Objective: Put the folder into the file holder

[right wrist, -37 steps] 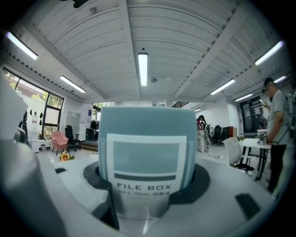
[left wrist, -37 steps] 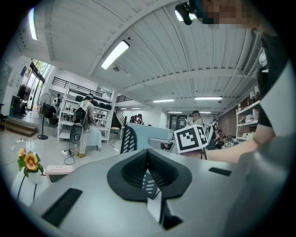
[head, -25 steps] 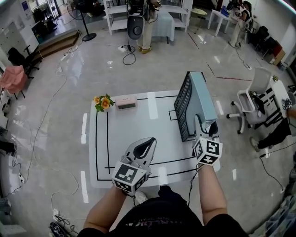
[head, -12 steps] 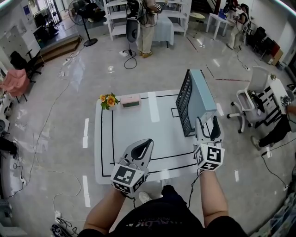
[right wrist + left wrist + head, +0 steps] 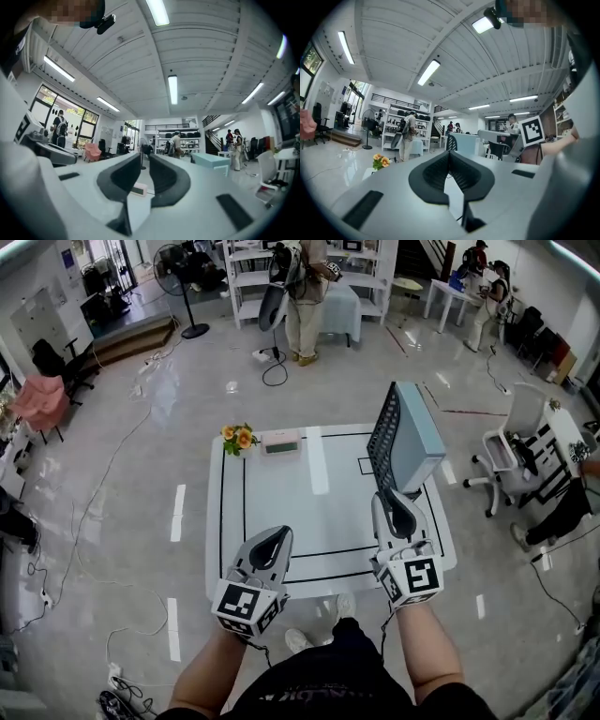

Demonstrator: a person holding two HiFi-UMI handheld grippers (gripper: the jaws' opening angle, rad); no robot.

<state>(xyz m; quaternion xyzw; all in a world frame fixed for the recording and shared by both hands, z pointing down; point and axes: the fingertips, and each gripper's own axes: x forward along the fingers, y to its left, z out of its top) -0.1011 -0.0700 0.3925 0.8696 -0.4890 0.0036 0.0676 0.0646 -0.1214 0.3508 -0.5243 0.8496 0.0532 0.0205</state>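
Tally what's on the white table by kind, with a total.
flower bunch: 1
pink box: 1
black mesh file holder: 1
light blue folder, standing in the holder: 1
Total: 4

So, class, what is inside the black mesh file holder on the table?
A light blue folder stands upright in the file holder. Anything lower down is covered by the folder and mesh.

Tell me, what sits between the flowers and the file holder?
In the head view, a small pink box sits right beside the flowers; from there to the file holder only the table top shows.
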